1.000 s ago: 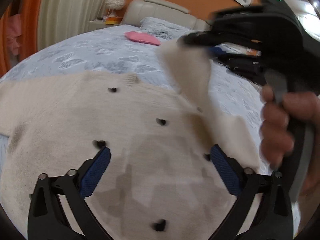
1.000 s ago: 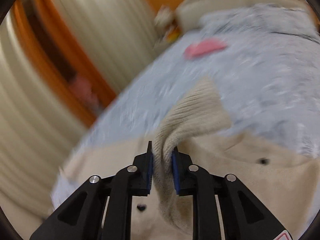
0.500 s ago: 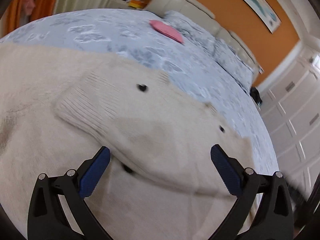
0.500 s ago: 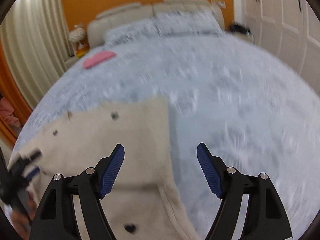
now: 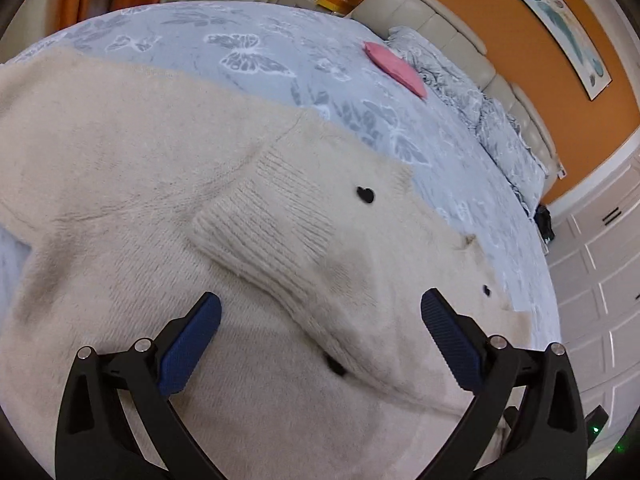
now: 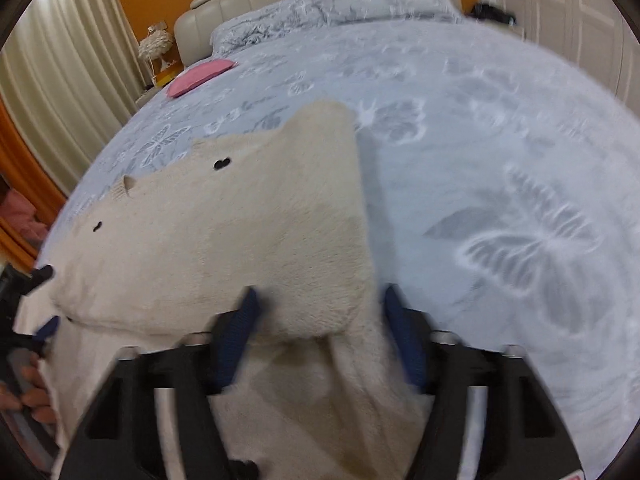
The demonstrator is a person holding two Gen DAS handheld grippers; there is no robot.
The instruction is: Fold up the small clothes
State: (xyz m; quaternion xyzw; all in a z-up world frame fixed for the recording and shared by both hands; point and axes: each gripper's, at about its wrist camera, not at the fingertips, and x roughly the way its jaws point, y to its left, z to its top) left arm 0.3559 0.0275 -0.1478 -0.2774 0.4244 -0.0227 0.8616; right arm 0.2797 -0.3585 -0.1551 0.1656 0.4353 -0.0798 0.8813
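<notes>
A cream fuzzy cardigan with small black buttons lies spread on the bed. One sleeve with a ribbed cuff is folded across its front. My left gripper is open and empty, hovering just above the folded sleeve. In the right wrist view the cardigan fills the left half, its folded right edge running up the middle. My right gripper is open, its blurred blue pads either side of the cardigan's folded edge, not clamped on it. The left gripper and a hand show at that view's left edge.
The bed has a light blue butterfly-print cover. A pink cushion lies far up the bed near grey pillows and a beige headboard. White wardrobe doors stand to the right, curtains to the left.
My right gripper let go of the sleeve, which now lies folded across the cardigan's front, and moved to the right-hand folded edge. My left gripper stayed open above the cardigan.
</notes>
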